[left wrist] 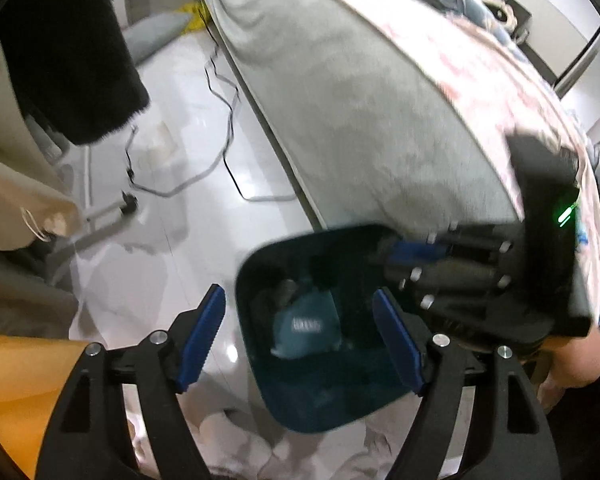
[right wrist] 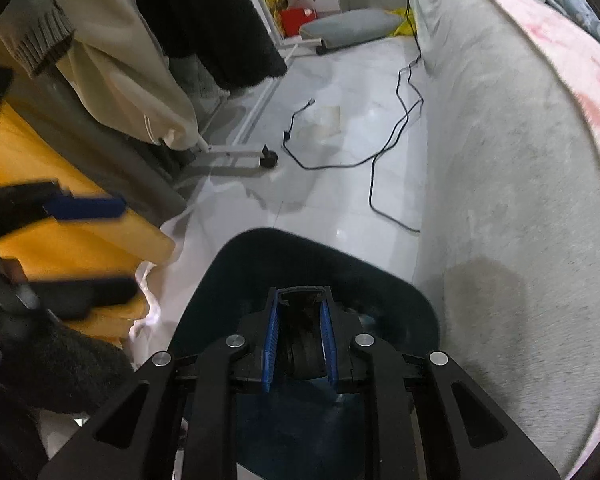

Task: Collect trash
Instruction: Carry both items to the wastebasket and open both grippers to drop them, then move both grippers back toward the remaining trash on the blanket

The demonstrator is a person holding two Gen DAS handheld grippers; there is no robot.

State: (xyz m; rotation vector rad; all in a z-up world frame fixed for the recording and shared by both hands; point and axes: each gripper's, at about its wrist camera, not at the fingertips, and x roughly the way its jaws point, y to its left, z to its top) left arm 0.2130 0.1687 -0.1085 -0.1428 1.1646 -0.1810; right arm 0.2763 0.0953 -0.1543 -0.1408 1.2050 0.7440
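Observation:
A dark blue trash bin (left wrist: 320, 404) stands on the white floor beside the bed. Inside it lies a light blue packet (left wrist: 304, 326) among other dark scraps. My left gripper (left wrist: 300, 340) hovers above the bin, open, with nothing between its blue pads. From the right, my right gripper reaches over the bin's far corner, its blue fingers (left wrist: 418, 249) together. In the right wrist view my right gripper (right wrist: 300, 340) hangs over the bin (right wrist: 300, 242), shut on a dark crumpled piece of trash (right wrist: 302, 344). One blue finger (right wrist: 86, 207) of the left gripper shows at the left.
A bed with a grey side (right wrist: 500, 200) and a pink sheet (left wrist: 480, 60) runs along the right. A black cable (right wrist: 380, 160) trails over the tiles. Hanging clothes (right wrist: 112, 60) on a wheeled rack (right wrist: 236, 158) and yellow fabric (right wrist: 60, 232) crowd the left. White fabric (left wrist: 236, 440) lies by the bin.

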